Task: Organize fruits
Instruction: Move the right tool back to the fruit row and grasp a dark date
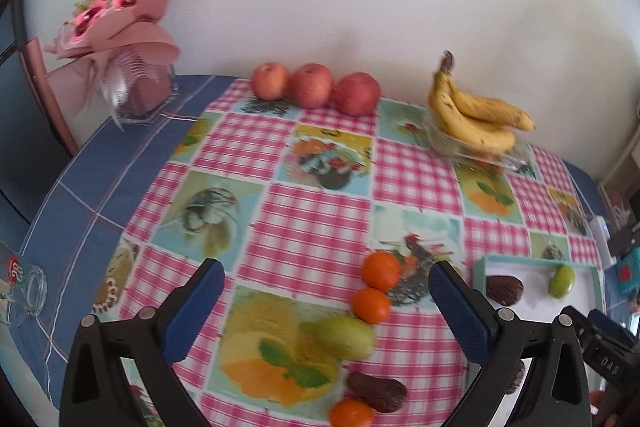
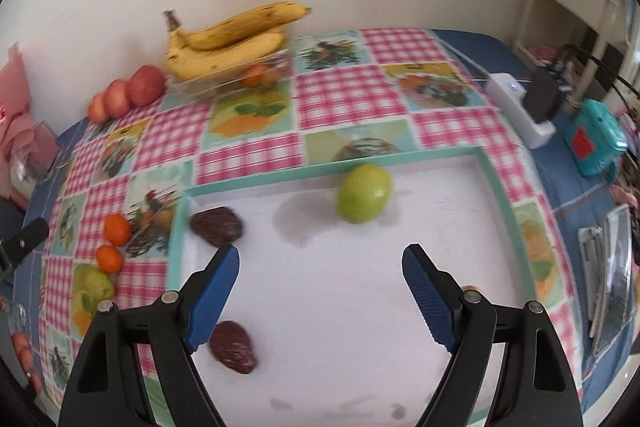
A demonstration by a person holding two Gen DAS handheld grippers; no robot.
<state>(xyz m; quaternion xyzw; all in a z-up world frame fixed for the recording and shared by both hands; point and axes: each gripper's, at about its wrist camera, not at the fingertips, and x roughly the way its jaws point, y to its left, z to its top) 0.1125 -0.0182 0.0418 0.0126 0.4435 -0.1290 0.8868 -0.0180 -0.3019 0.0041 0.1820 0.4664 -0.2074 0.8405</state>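
My left gripper [image 1: 326, 271] is open and empty above the checked tablecloth [image 1: 312, 211]. Just beyond its right finger lie two oranges [image 1: 381, 270], a green fruit [image 1: 346, 337] and a dark brown fruit [image 1: 376, 391], with a third orange [image 1: 351, 413] at the bottom edge. My right gripper [image 2: 322, 259] hangs open over the white, teal-rimmed tray [image 2: 280, 179] with nothing between its fingers. In the tray lie a green fruit [image 2: 364, 193] and two brown fruits [image 2: 216, 225], one of them [image 2: 233, 347] beside the left finger.
Three apples [image 1: 311, 85] line the wall. Bananas [image 1: 476, 115] rest on a glass dish [image 1: 480, 153] holding more fruit. A pink bouquet [image 1: 116, 11] stands at the back left and a glass jar [image 1: 20, 291] at the left. A white power strip [image 2: 520, 107] and a teal box [image 2: 596, 143] sit to the right of the tray.
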